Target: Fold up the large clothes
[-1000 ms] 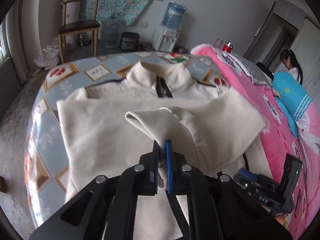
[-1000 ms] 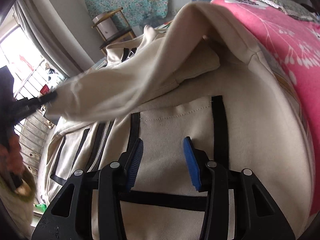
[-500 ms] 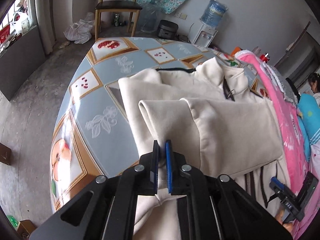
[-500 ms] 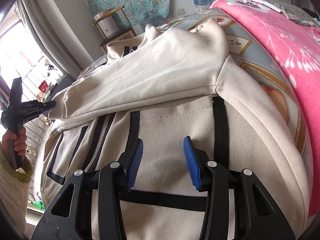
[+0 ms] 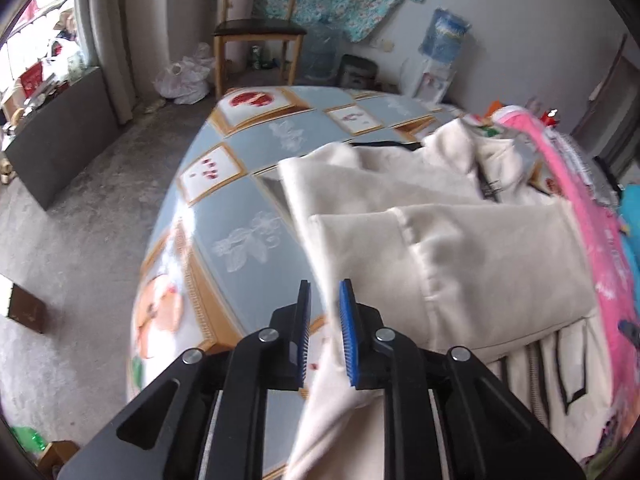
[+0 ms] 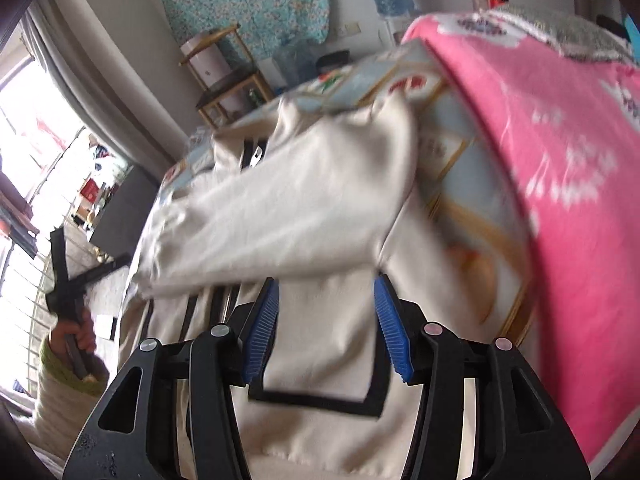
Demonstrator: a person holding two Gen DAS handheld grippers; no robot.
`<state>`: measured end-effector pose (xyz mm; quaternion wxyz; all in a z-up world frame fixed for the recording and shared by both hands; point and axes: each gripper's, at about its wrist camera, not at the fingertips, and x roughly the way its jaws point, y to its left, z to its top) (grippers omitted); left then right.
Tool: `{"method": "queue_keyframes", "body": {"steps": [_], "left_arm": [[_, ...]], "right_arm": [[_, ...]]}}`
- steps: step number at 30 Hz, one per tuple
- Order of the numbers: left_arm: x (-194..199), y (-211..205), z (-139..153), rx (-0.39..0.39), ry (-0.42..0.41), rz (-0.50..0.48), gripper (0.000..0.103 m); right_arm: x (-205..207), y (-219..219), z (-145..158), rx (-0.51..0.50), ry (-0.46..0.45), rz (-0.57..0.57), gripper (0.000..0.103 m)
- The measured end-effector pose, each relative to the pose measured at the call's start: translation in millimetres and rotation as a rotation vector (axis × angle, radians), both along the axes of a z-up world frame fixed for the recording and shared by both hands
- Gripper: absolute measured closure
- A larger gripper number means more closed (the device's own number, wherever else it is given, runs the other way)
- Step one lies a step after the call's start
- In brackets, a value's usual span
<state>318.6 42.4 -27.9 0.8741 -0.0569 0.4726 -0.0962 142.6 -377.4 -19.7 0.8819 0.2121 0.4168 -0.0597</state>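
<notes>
A cream zip-front jacket [image 5: 460, 248] with black trim lies spread across a bed covered by a blue patchwork-print cloth [image 5: 240, 216], its collar toward the far end and a pink blanket [image 6: 560, 168] running along one side. One sleeve [image 5: 500, 264] is folded flat across the chest; the sleeve's cuff end drapes over the near edge of the garment.

The fabric reads as soft, thick and fairly light, a brushed or fleecy weave that slumps into rounded folds rather than sharp creases. It will likely sag and drag if lifted by one point, so seams, the hem and the shoulder line look like the surest places to pinch; the black-edged pocket [image 6: 320, 360] and zip add stiffer spots that could resist a clean fold.

The left gripper [image 5: 324, 336] has just been easing apart; its blue pads stand slightly parted, with the sleeve's edge hanging loosely between them, brushing the right pad but no longer pinched. The right gripper [image 6: 324, 328] hovers above the pocket area, its jaws also just widening, spread apart and gripping nothing.

In the right wrist view a hand [image 6: 80, 336] in a green-cuffed sleeve holds the left tool's handle.
</notes>
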Motion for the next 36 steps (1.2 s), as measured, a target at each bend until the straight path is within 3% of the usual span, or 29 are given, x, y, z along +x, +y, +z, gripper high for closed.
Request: {"method": "queue_keyframes", "body": {"steps": [3, 7, 9, 11, 12, 13, 18, 24, 29, 32, 34, 36], "left_arm": [[4.2, -19.3, -5.4, 0.003, 0.021, -0.049, 0.088], [11.6, -33.5, -26.0, 0.009, 0.056, -0.053, 0.088], [10.6, -36.1, -27.5, 0.017, 0.037, -0.051, 0.088], [10.6, -37.6, -27.4, 0.031, 0.032, -0.058, 0.088], [10.7, -37.8, -26.8, 0.032, 0.027, -0.062, 0.088], [10.8, -37.6, -26.3, 0.034, 0.024, -0.067, 0.088], [11.9, -37.9, -22.1, 0.049, -0.004, -0.076, 0.088], [14.5, -37.0, -26.8, 0.060, -0.002, -0.076, 0.088], [14.3, -27.8, -17.9, 0.048, -0.047, -0.065, 0.088], [21.6, -11.2, -7.1, 0.021, -0.056, -0.020, 0.088], [26.1, 1.1, -1.8, -0.005, -0.053, 0.017, 0.087], [27.8, 11.0, 1.2, -0.024, -0.042, 0.040, 0.086]], "right_arm": [[39.2, -34.6, 9.0, 0.009, 0.004, -0.022, 0.051], [106.2, -76.1, -17.7, -0.025, 0.098, -0.078, 0.053], [128.1, -88.4, -33.1, 0.010, 0.121, -0.069, 0.056], [144.4, -95.1, -46.2, 0.019, 0.152, -0.080, 0.070], [148.5, -94.4, -50.4, 0.010, 0.162, -0.071, 0.092], [151.3, -91.4, -52.1, -0.017, 0.172, -0.063, 0.097], [131.6, -75.5, -27.4, -0.169, 0.080, -0.105, 0.098], [144.0, -78.5, -56.6, -0.247, 0.154, -0.132, 0.096], [133.3, -71.5, -39.3, -0.327, 0.143, -0.164, 0.088], [115.1, -65.9, -14.8, -0.358, 0.093, -0.172, 0.074], [103.1, -64.6, -1.2, -0.334, 0.051, -0.163, 0.057], [92.7, -64.0, 6.3, -0.271, 0.025, -0.150, 0.055]]}}
